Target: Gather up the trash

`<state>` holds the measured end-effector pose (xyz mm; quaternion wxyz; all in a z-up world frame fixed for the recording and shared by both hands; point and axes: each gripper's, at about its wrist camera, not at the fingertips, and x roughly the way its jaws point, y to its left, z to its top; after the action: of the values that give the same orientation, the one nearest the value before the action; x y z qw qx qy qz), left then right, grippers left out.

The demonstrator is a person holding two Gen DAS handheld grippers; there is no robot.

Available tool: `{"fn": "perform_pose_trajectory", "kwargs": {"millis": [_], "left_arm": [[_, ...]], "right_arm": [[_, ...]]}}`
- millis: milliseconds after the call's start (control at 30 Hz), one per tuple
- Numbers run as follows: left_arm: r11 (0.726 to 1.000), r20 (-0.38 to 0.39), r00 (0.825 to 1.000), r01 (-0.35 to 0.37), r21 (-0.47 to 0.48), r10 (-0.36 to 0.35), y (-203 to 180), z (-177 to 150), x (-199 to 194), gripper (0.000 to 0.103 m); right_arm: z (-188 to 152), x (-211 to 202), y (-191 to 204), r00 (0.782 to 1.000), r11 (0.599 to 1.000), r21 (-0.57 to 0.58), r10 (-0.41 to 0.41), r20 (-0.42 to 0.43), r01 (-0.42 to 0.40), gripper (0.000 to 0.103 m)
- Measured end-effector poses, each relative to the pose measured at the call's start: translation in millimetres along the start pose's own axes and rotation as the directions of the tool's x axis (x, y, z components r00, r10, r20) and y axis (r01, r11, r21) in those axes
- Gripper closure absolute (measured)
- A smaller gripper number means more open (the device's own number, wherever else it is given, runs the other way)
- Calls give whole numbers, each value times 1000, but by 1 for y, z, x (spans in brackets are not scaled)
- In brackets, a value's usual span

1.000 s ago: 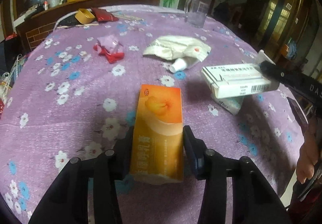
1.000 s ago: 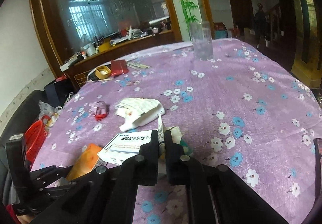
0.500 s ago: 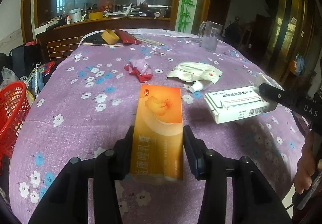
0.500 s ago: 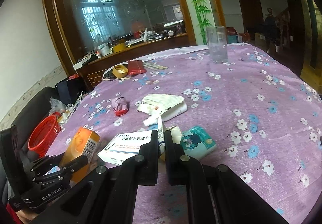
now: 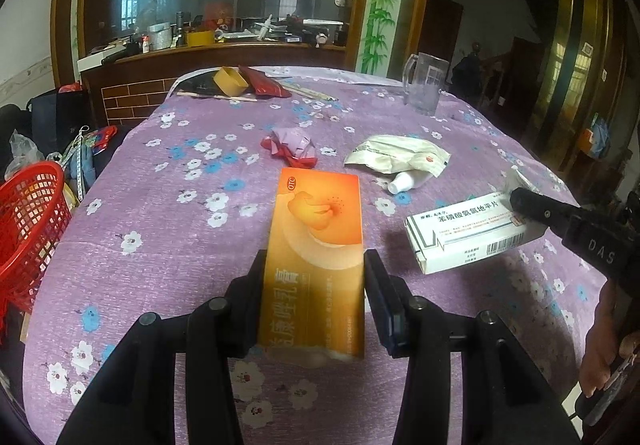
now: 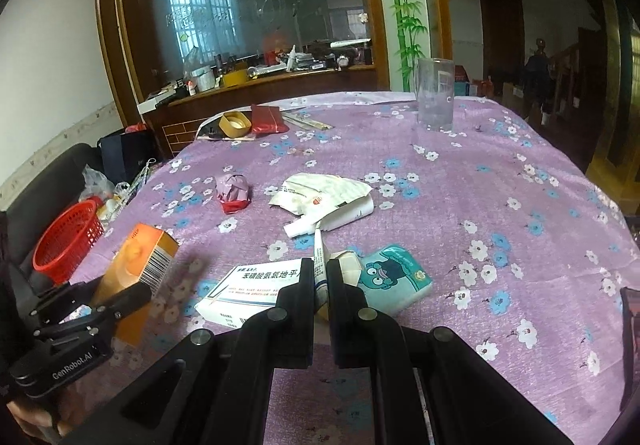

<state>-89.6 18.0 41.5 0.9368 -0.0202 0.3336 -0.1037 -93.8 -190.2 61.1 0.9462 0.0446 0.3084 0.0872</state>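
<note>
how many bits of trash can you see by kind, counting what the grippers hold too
boxes: 2, orange box and white box
tubes: 1, white tube
wrappers and packets: 3, crumpled red wrapper, white packet, teal tissue pack
total: 6

Your left gripper (image 5: 314,301) is clamped on an orange box (image 5: 316,245); your right gripper (image 6: 320,285) pinches a white box's (image 6: 252,293) flap.

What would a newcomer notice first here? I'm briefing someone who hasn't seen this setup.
The orange box clamped in the left tool, held above the purple flowered tablecloth. Next, the white box by the right tool, which pinches a thin tube, and the red basket beyond the table's left edge.
</note>
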Motion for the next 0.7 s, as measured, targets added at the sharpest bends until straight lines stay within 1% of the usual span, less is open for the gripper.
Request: {"fn": "perform_pose_trajectory", "kwargs": {"millis": [267, 700], "left_arm": [[1000, 2, 1000, -1, 0, 1, 1, 0, -1, 58], [1000, 1, 1000, 0, -1, 0, 0, 0, -2, 58]], "right_arm": [[0, -3, 5, 1000, 1000, -25, -13, 12, 13, 96], [0, -4, 6, 1000, 1000, -25, -15, 12, 15, 96]]}}
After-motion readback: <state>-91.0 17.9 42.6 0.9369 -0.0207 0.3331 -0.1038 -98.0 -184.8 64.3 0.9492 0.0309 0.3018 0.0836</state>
